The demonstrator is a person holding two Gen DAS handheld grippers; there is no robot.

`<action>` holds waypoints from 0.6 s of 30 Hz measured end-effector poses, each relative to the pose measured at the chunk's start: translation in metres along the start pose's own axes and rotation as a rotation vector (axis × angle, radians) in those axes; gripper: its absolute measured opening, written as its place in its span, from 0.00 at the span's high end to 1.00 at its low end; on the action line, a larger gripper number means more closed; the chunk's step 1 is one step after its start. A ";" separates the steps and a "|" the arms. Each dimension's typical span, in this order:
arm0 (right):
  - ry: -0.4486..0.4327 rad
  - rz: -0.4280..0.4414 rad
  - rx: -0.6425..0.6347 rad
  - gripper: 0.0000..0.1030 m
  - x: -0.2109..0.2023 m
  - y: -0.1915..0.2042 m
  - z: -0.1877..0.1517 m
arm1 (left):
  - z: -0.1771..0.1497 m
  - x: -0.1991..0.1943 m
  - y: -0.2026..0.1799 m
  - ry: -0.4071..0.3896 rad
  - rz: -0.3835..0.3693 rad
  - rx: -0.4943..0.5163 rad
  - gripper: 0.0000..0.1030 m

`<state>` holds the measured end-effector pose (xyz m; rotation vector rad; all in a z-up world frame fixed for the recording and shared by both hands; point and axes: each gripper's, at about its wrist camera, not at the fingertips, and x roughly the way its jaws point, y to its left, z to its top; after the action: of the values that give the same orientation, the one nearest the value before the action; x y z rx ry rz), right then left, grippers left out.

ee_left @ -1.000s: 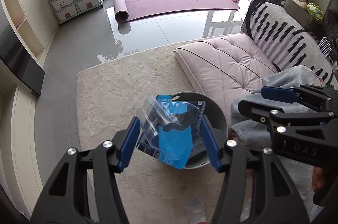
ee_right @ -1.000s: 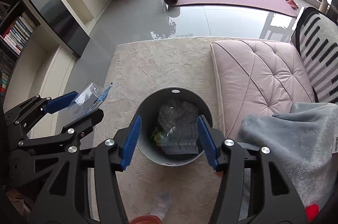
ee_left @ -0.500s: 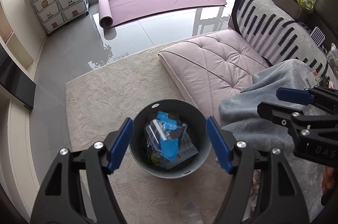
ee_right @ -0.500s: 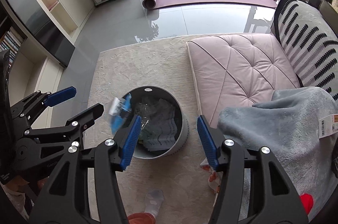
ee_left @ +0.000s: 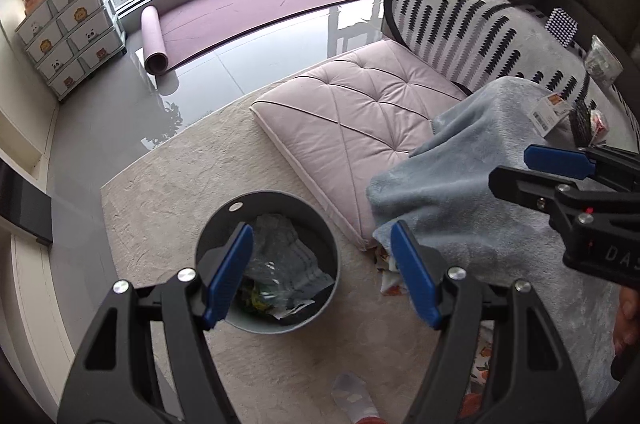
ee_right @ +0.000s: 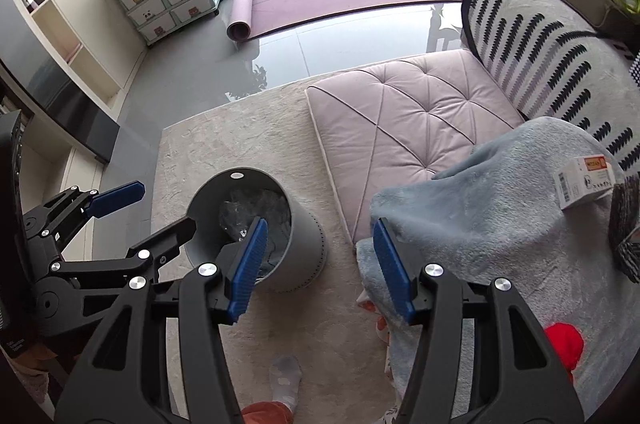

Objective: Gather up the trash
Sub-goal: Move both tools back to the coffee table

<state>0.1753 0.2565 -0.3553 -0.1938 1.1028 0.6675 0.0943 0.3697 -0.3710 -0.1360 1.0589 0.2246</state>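
Observation:
A round grey trash bin [ee_left: 336, 264] stands on the beige rug and holds crumpled clear plastic wrappers [ee_left: 280, 260]; it also shows in the right wrist view [ee_right: 308, 236]. My left gripper [ee_left: 324, 276] is open and empty above the bin's right side. My right gripper [ee_right: 320, 264] is open and empty, to the right of the bin near the grey blanket [ee_right: 480, 216]. A white box with an orange label [ee_right: 584, 180] lies on the blanket. A clear plastic bag [ee_left: 602, 62] lies on the sofa far right.
A pink tufted cushion [ee_left: 360, 128] lies on the rug [ee_left: 168, 192] beside the bin. A striped sofa [ee_left: 480, 24] is at the right. A purple yoga mat [ee_left: 260, 4] and a drawer unit [ee_left: 68, 32] stand by the window. My socked foot [ee_right: 286, 380] is below.
The left gripper let go of the blue and clear plastic packet, which fell into the bin. Both grippers have since shifted right, toward the blanket and sofa.

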 end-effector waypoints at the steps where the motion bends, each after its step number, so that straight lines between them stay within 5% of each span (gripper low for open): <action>1: -0.007 -0.012 0.013 0.48 -0.006 -0.010 -0.003 | 0.002 -0.001 -0.011 -0.001 -0.012 0.013 0.31; 18: -0.033 -0.221 0.255 0.48 -0.100 -0.184 -0.097 | 0.003 -0.008 -0.221 -0.002 -0.239 0.244 0.31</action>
<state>0.1809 0.0262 -0.3446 -0.0835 1.1052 0.3288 0.1475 0.1552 -0.3623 -0.0419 1.0500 -0.1205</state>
